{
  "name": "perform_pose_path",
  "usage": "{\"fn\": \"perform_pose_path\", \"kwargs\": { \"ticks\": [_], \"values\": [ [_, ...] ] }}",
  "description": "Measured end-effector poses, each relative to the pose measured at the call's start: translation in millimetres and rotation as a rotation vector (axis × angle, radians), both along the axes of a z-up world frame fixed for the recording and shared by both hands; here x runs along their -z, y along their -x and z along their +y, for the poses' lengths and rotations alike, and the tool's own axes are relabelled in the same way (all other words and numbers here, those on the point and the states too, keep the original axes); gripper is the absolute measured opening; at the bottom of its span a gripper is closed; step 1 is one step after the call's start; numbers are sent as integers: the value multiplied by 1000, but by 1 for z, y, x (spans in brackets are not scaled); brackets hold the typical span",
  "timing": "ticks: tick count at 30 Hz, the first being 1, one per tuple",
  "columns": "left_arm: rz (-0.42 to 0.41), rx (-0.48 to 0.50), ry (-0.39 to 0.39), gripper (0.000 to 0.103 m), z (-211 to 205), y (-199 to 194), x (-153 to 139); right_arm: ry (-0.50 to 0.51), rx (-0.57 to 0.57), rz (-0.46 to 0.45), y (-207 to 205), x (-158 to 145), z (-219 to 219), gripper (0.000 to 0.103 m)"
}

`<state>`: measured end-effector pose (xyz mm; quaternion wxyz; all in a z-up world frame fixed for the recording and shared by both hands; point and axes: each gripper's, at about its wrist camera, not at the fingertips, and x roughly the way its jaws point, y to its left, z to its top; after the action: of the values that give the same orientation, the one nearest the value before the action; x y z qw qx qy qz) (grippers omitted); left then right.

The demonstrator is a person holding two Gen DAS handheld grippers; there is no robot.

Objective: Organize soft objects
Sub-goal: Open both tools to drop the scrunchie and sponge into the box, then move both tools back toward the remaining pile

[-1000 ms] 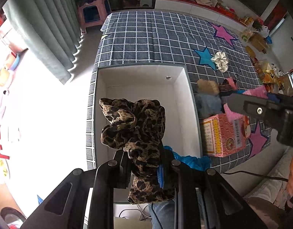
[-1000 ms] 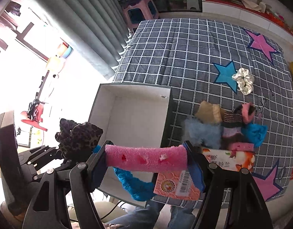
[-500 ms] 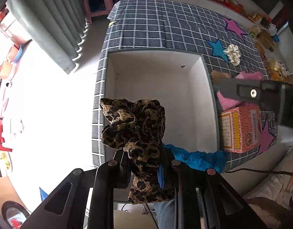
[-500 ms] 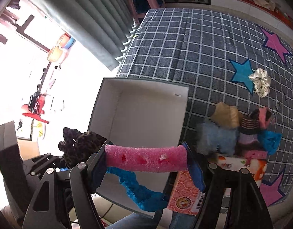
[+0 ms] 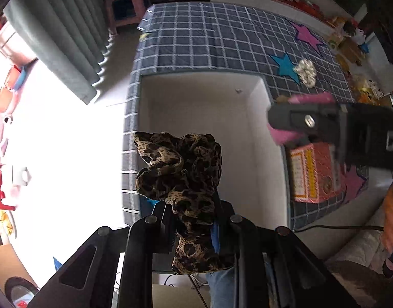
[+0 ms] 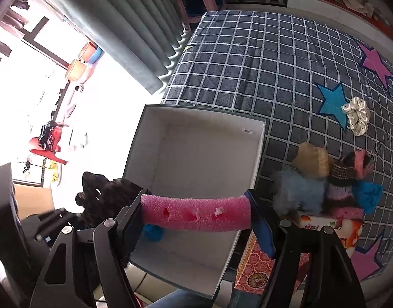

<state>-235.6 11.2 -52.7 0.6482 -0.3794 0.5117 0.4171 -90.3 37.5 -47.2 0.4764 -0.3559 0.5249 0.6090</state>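
Note:
My left gripper (image 5: pixel 191 215) points down and is shut on a leopard-print scrunchie (image 5: pixel 181 177) above the near left corner of an open white box (image 5: pixel 201 89). In the right wrist view my right gripper (image 6: pixel 196 214) is shut on a pink foam roller (image 6: pixel 196 214), held crosswise by its two ends above the near part of the box (image 6: pixel 209 128). A blue cloth (image 6: pixel 152 232) lies in the box's near left corner, mostly hidden behind the roller. The leopard scrunchie (image 6: pixel 104 187) shows dark at the left.
The box sits on a grid-patterned bedspread (image 6: pixel 273 64) with star patches. Right of the box lies a pile of soft items (image 6: pixel 324 184) on a pink tissue box (image 6: pixel 255 269). A white scrunchie (image 6: pixel 356 118) lies further back. Curtains and a bright floor lie left.
My right gripper has moved left with the pink roller, from beside the tissue box to over the white box. The left gripper holds the leopard scrunchie as before.

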Motion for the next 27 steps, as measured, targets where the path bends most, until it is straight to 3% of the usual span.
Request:
{"fn": "perform_pose_path", "kwargs": {
  "ticks": [3, 5, 7, 8, 9, 10, 18, 27],
  "values": [
    [0, 10, 15, 24, -4, -6, 5, 9, 13, 11, -3, 0, 1, 74],
    [-3, 7, 20, 33, -5, -7, 7, 14, 18, 33, -4, -1, 1, 74],
    [-19, 2, 21, 63, -6, -7, 6, 21, 12, 73, -2, -1, 2, 77],
    [-29, -5, 15, 70, -6, -6, 5, 22, 14, 83, -2, -2, 2, 91],
    [-46, -19, 4, 84, -6, -3, 3, 19, 21, 83, -3, -2, 2, 97],
    [-57, -29, -5, 88, -6, -2, 1, 12, 33, 73, -4, -3, 2, 102],
    [-91, -96, -23, 89, 0, 6, -5, -23, 114, 74, -33, -14, -14, 102],
    [-338, -123, 52, 90, 9, -4, -15, 0, 312, 40, -107, -16, -61, 102]
  ]
}}
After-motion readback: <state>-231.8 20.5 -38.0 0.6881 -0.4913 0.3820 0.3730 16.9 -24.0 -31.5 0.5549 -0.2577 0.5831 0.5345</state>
